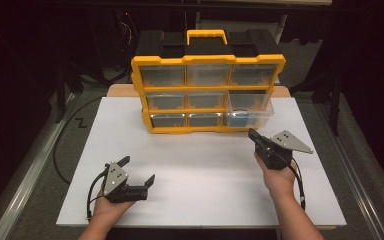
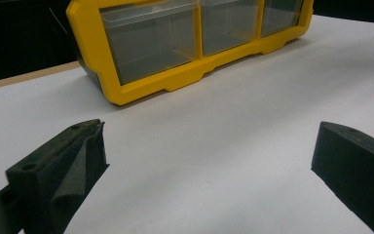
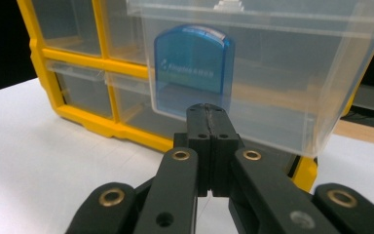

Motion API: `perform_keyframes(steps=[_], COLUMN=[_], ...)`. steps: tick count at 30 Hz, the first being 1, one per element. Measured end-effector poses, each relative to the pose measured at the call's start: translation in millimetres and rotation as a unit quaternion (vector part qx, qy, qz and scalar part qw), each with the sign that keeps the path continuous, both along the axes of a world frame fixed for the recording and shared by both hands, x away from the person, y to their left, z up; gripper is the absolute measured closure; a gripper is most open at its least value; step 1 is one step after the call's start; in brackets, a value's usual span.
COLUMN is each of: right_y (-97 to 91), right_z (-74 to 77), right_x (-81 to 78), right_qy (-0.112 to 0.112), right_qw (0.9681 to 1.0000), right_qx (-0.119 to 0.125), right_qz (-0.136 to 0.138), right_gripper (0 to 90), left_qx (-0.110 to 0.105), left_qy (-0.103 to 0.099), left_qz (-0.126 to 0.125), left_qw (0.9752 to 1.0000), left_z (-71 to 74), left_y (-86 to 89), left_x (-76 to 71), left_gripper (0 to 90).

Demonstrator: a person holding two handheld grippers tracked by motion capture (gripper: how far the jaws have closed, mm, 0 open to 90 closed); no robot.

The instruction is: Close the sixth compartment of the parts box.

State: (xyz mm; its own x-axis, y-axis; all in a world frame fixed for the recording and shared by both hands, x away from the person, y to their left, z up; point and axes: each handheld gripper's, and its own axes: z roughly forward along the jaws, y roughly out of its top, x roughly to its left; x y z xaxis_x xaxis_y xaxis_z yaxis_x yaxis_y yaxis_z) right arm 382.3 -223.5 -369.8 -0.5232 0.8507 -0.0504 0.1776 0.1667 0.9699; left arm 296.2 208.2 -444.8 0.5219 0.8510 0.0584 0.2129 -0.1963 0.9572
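Pointing at the pulled-out clear drawer (image 3: 253, 73) in the yellow organizer's (image 1: 207, 95) bottom-right corner, near the white board's (image 1: 200, 175) far edge, the right gripper (image 1: 254, 135) has its jaws pressed together, empty; the left gripper (image 1: 138, 170) gapes wide near the board's front-left corner.

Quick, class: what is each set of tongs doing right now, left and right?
Left tongs: open, holding nothing, over the white board.
Right tongs: closed, nothing between them, tips at the pulled-out clear drawer.
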Motion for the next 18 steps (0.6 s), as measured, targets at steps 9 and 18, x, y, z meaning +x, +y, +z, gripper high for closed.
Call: perform_keyframes(steps=[9, 18], right_y=[4.5, 6.9], right_z=[9.9, 19.9], right_x=[8.6, 12.6], right_qy=[-0.009, -0.021], right_qw=[0.9998, 0.9994], right_qx=[-0.009, -0.016], right_qz=[-0.015, -0.022], right_gripper=[90.0, 90.0], left_qx=[-0.002, 0.0], left_qy=[-0.004, -0.002], left_qz=[-0.004, -0.007], left_qw=[1.0, 1.0], left_z=[1.1, 0.8], left_y=[0.6, 0.2], left_x=[-1.9, -1.7], left_gripper=[0.4, 0.4])
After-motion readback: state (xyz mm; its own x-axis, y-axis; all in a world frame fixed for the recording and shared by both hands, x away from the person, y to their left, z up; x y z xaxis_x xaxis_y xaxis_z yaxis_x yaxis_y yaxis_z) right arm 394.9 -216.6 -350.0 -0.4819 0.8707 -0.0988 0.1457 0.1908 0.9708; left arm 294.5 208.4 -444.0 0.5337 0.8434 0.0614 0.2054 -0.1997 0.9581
